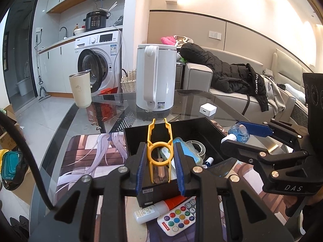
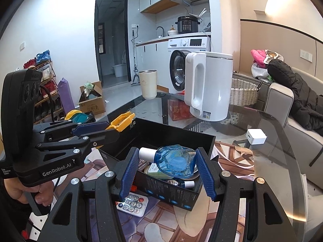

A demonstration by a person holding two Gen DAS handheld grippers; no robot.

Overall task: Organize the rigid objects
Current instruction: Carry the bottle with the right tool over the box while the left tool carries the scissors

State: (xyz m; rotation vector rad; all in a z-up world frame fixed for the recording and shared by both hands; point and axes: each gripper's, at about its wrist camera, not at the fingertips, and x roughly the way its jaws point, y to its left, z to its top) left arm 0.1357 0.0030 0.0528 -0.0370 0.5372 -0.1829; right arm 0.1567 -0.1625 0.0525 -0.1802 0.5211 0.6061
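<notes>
A black open box stands on a printed mat on the glass table. It holds a tape roll, a small bottle and other small items. My left gripper is shut on a yellow plastic tool and holds it over the box's near left edge; the tool also shows in the right wrist view. My right gripper is shut on a blue glass bottle with a white cap above the box's near side; the bottle also shows in the left wrist view.
A colour-button remote and a white tube lie on the mat in front of the box. A white kettle, a cream tumbler and a white charger stand behind.
</notes>
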